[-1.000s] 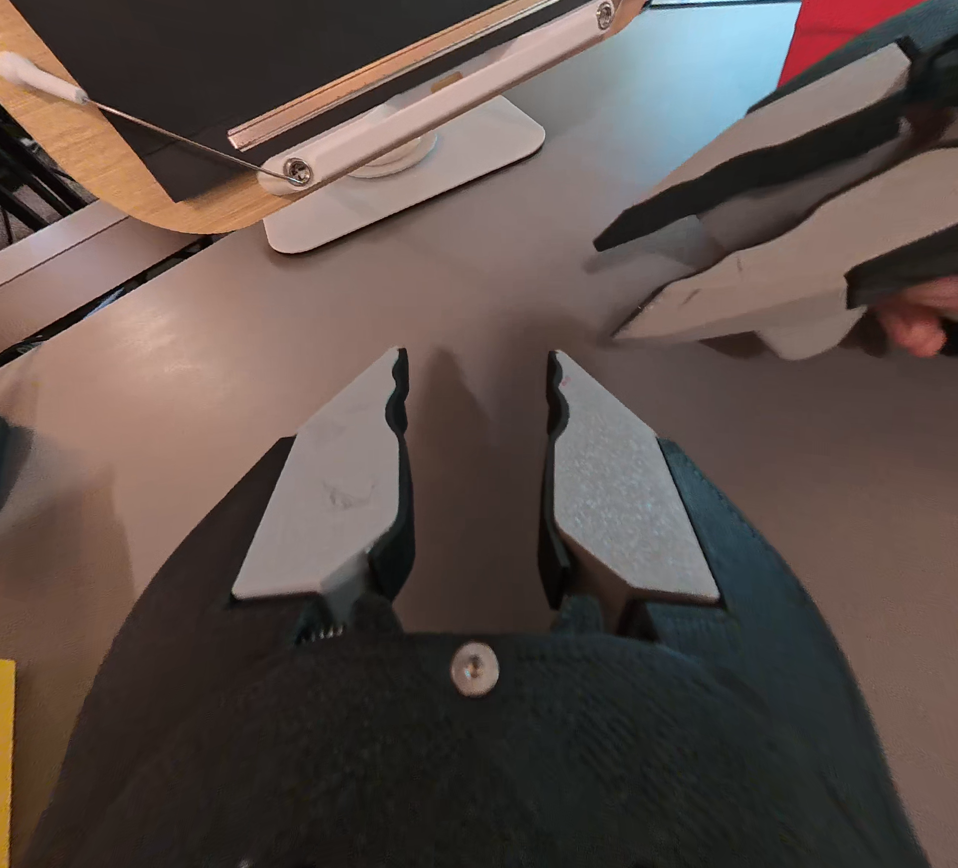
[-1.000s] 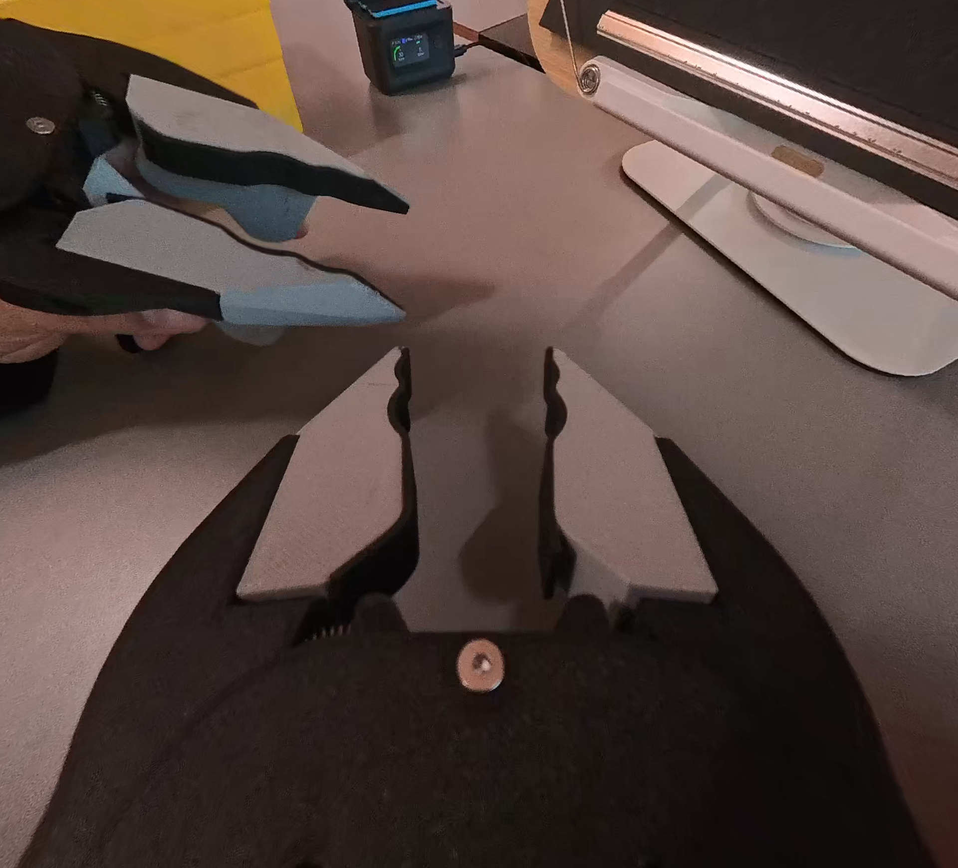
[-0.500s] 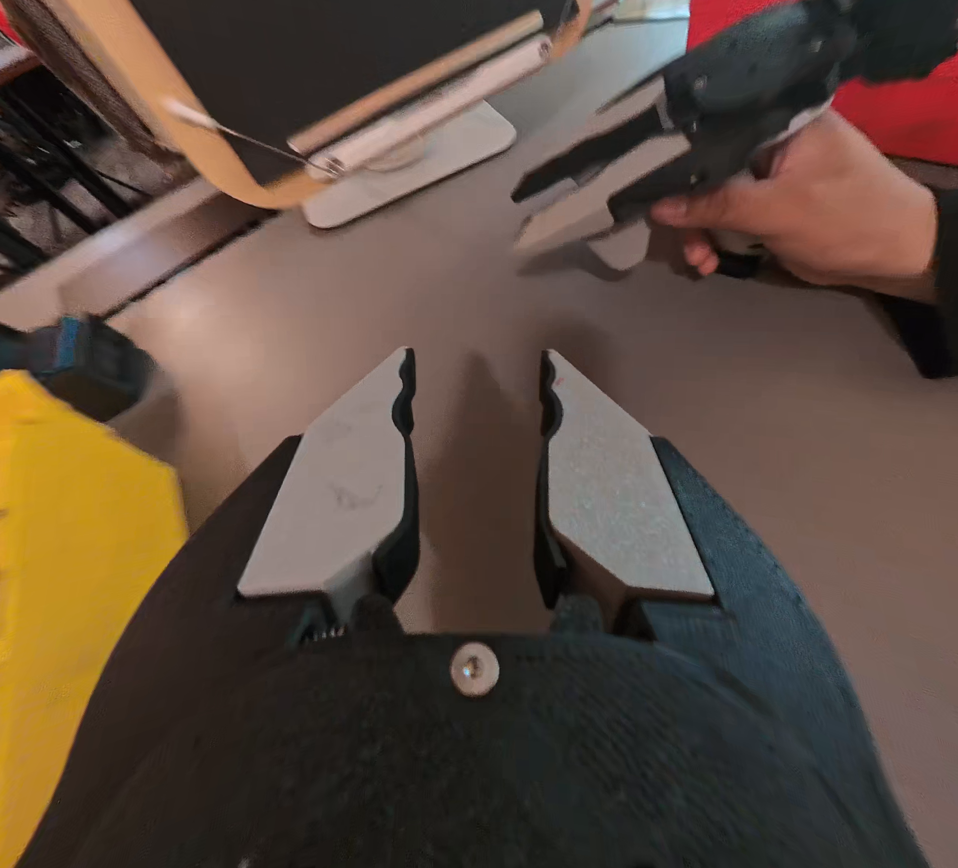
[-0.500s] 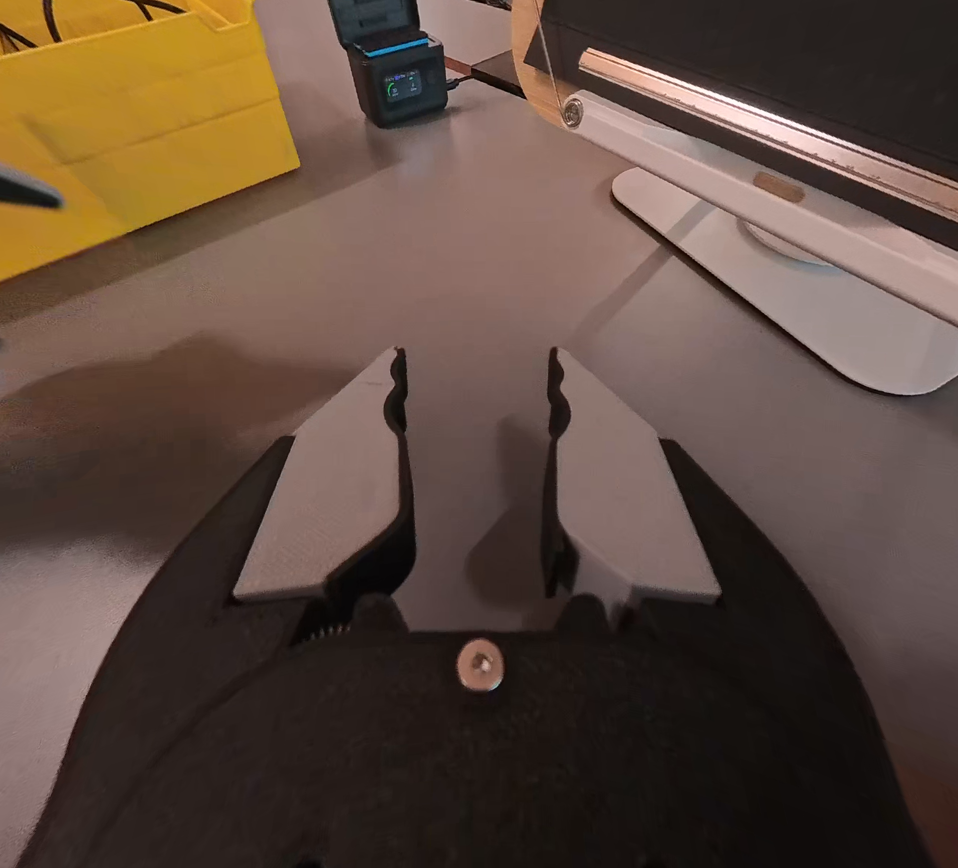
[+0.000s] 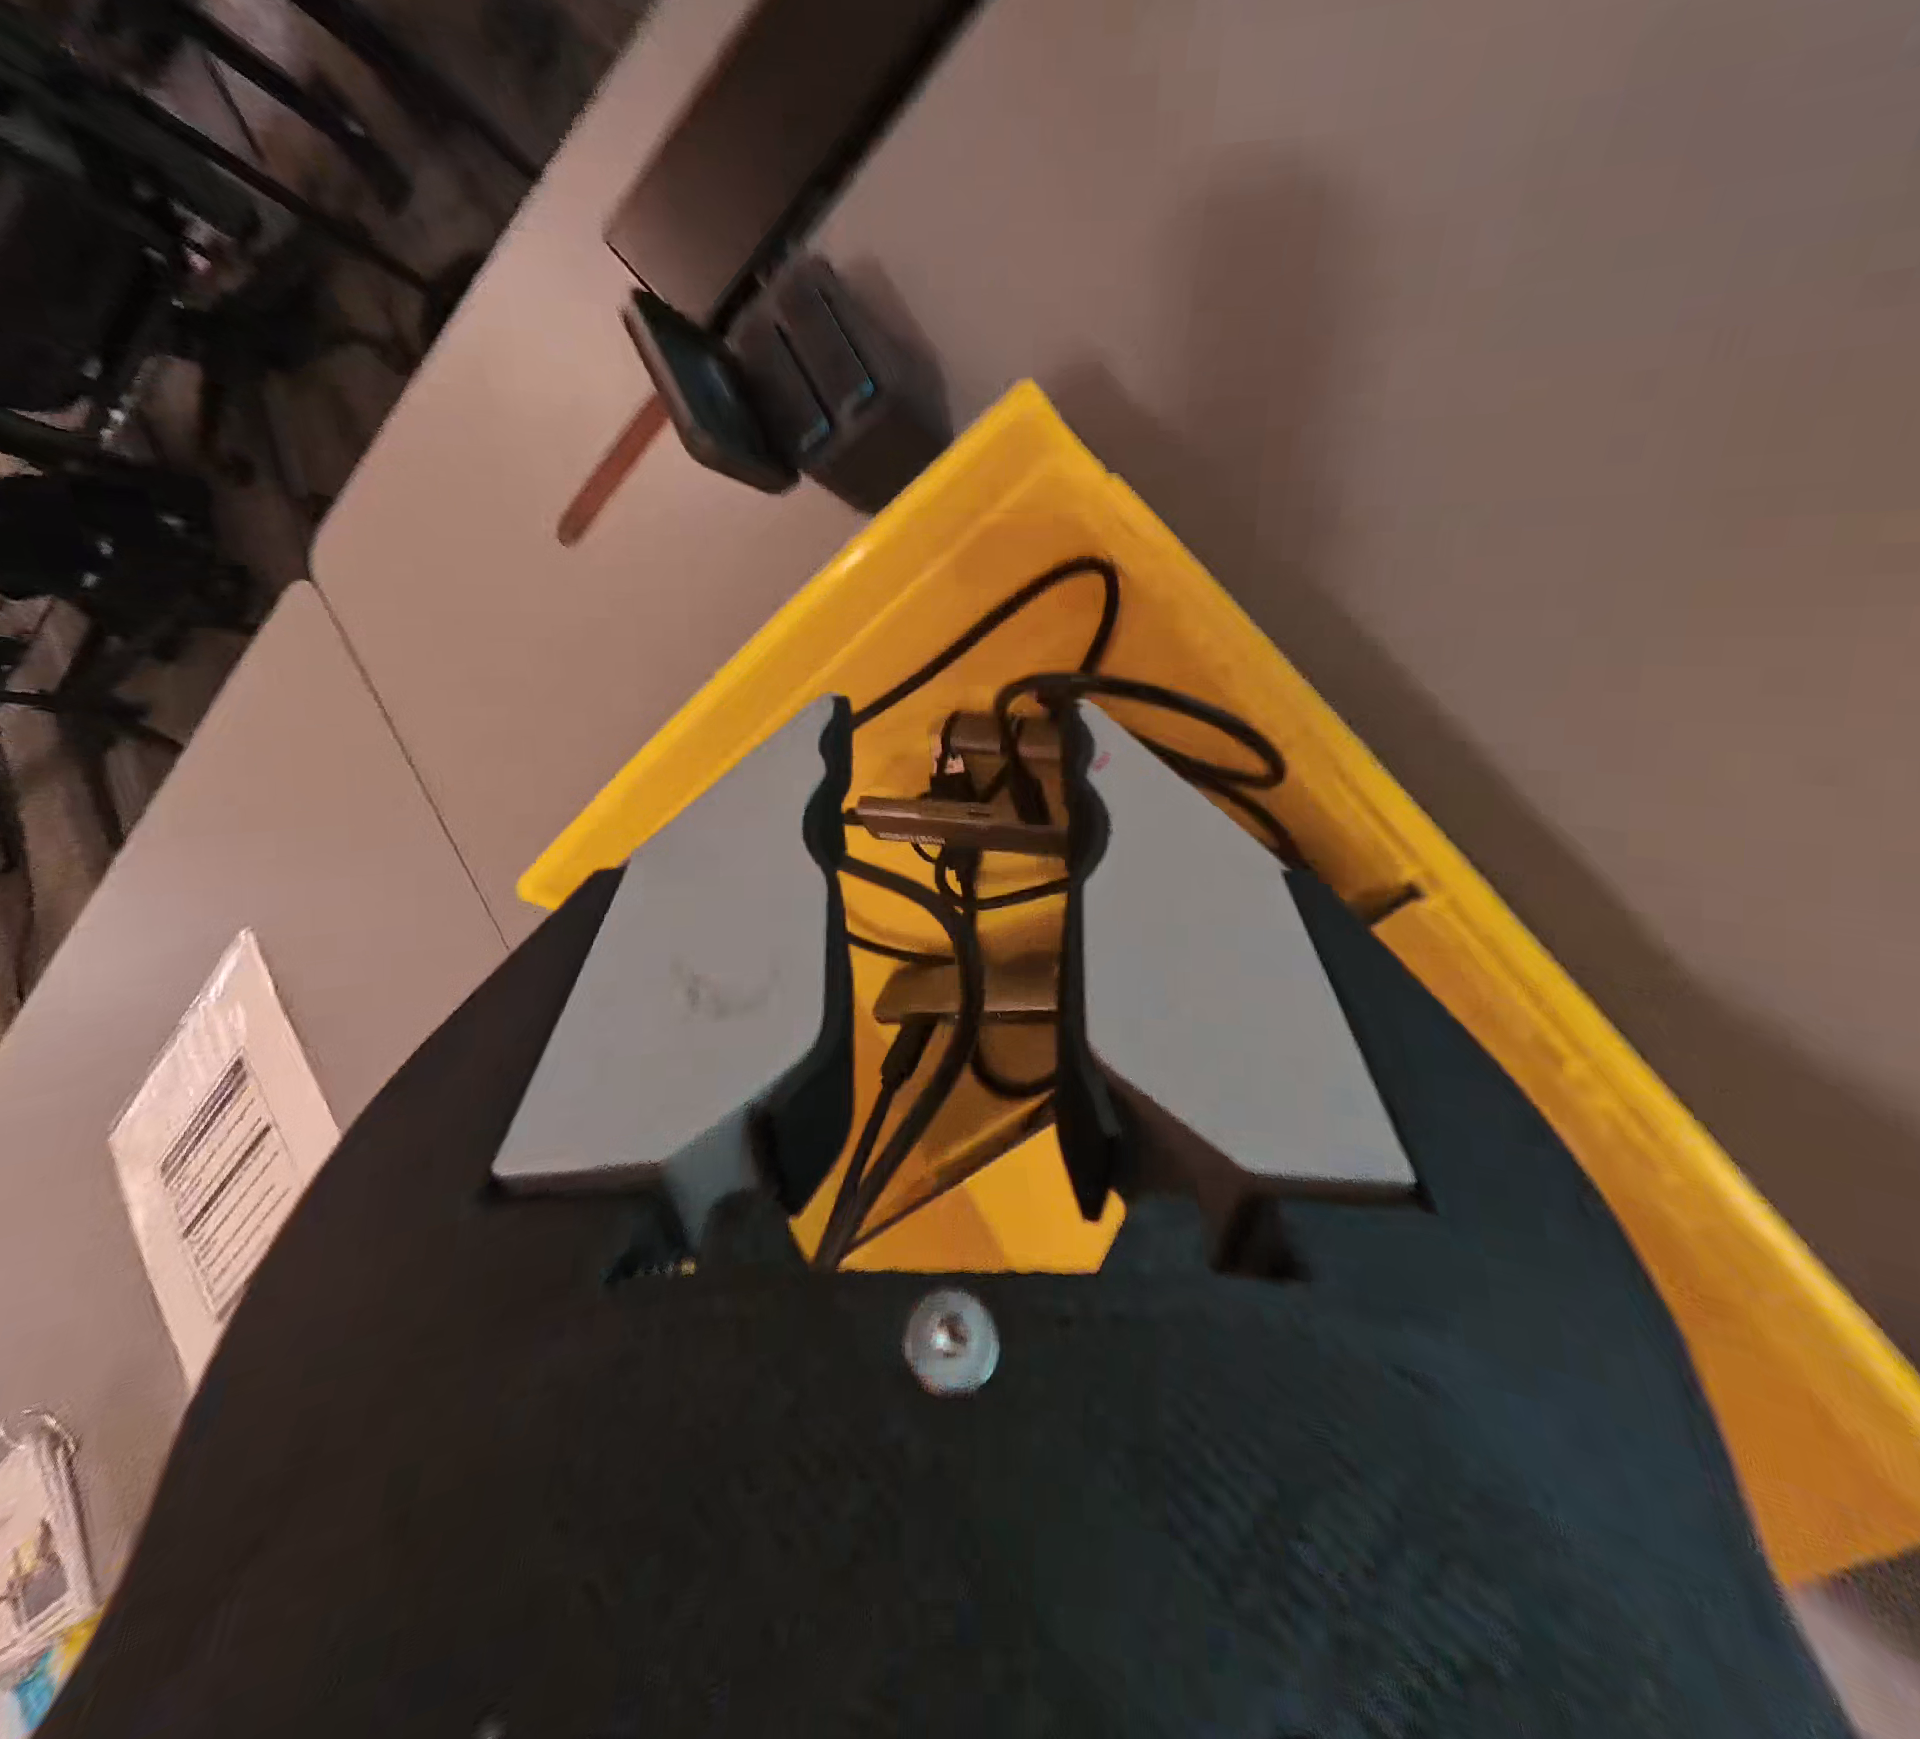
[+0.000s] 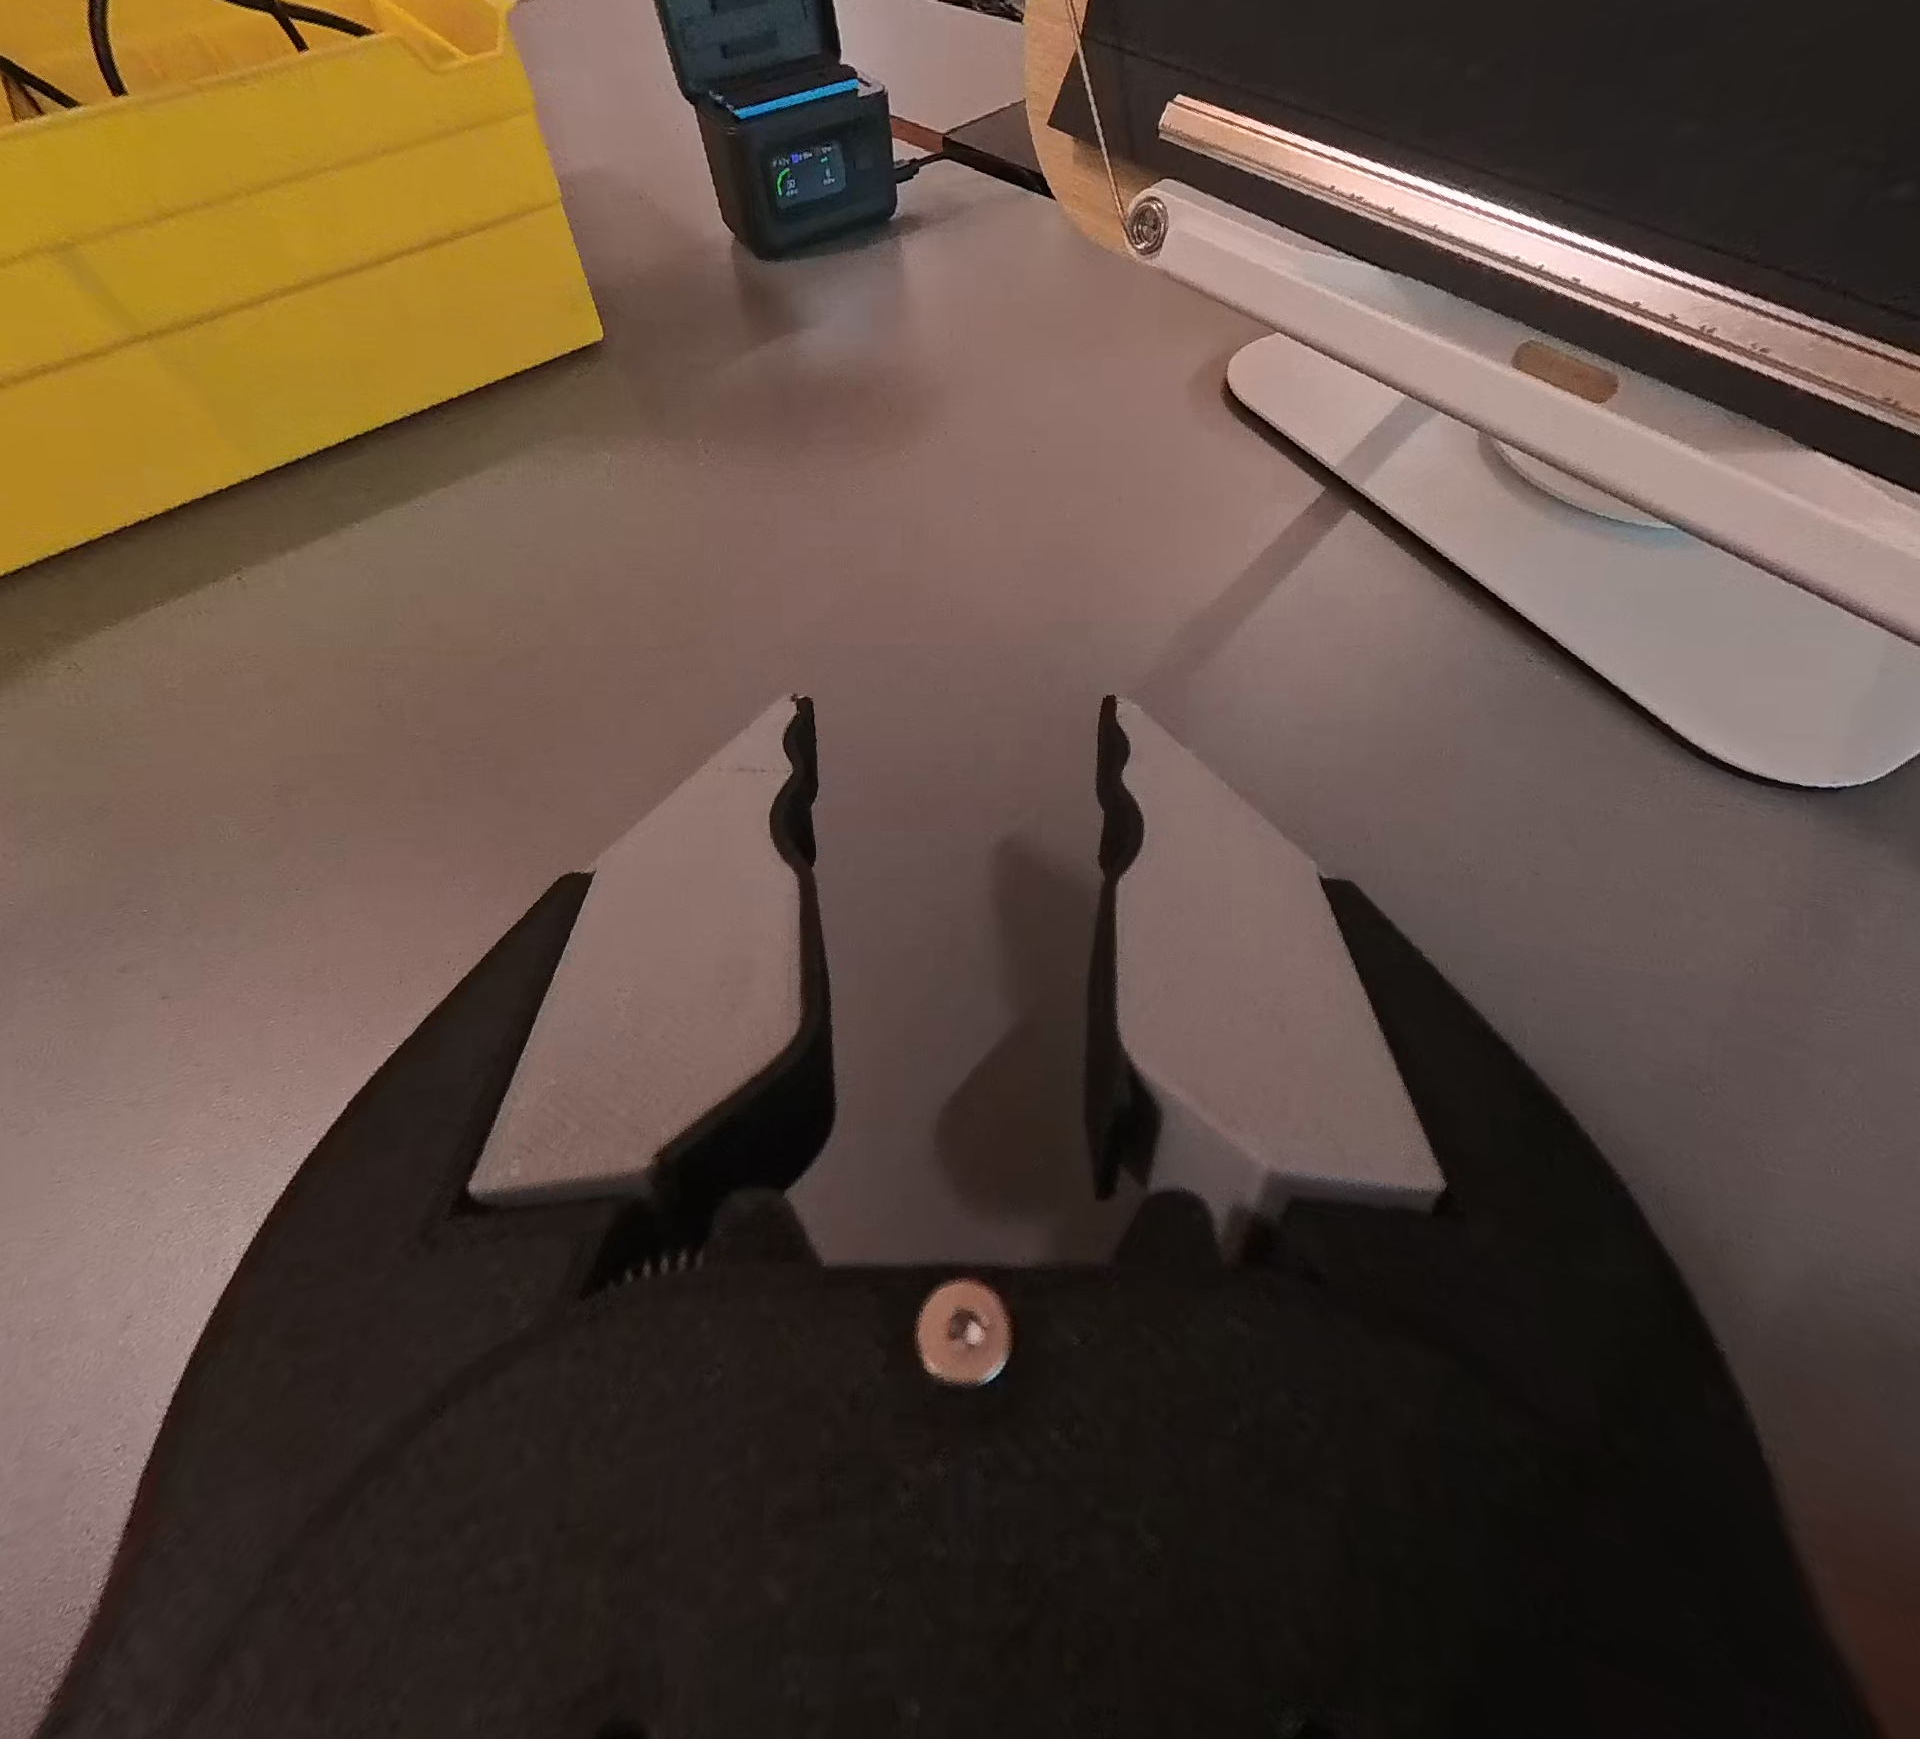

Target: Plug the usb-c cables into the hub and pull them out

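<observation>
Your left gripper (image 5: 956, 754) has swung from the bare grey worktop (image 6: 935, 494) to hover over the yellow plastic bin (image 5: 1455, 910), fingers apart, with the dark slim hub (image 5: 961, 825) and tangled black usb-c cables (image 5: 1174, 713) inside; its lettering is unreadable. Your right gripper (image 6: 956, 723) stays above the worktop, fingers apart and empty.

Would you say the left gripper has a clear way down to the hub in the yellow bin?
Probably yes: the left gripper is open above the yellow bin, the hub lies between its fingertips, and only loose black cables lie around it.
</observation>
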A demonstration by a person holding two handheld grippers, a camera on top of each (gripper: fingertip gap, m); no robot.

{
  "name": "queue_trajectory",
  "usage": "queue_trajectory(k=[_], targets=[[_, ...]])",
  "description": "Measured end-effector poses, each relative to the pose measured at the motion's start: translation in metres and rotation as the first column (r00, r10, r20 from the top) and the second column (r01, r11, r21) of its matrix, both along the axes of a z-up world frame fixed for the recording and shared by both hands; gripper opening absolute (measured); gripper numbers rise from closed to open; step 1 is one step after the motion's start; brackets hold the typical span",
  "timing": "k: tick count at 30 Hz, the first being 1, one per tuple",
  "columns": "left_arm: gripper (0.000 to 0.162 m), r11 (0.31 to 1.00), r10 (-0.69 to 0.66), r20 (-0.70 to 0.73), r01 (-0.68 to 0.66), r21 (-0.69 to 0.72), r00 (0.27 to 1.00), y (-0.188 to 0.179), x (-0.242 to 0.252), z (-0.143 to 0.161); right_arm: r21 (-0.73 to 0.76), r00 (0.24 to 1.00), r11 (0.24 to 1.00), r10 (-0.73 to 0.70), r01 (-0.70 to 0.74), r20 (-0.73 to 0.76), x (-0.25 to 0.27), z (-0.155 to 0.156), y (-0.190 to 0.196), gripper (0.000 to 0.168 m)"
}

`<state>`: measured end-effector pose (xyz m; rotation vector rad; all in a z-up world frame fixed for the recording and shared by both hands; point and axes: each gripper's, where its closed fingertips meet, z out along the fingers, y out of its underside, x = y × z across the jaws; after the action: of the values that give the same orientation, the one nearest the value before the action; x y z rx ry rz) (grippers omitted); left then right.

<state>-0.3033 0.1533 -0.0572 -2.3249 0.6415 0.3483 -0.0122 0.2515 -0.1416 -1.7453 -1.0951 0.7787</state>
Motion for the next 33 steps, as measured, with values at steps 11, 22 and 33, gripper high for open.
queue_trajectory(k=[11,22,33], targets=[[0.001,0.992,-0.023,-0.061,0.015,-0.124,0.998,0.021,-0.008,-0.057,-0.028,1.000,1.000,0.006,-0.007,-0.007,0.000,-0.001,0.000,0.051],[0.001,0.980,0.142,-0.083,-0.128,0.154,0.986,0.012,-0.031,0.045,0.005,1.000,1.000,0.011,-0.011,0.010,-0.002,-0.001,-0.002,0.050],[0.001,0.824,0.144,-0.075,-0.077,0.561,0.987,0.020,0.033,0.223,0.002,0.999,1.000,0.022,-0.022,-0.028,-0.002,0.005,-0.004,0.052]])
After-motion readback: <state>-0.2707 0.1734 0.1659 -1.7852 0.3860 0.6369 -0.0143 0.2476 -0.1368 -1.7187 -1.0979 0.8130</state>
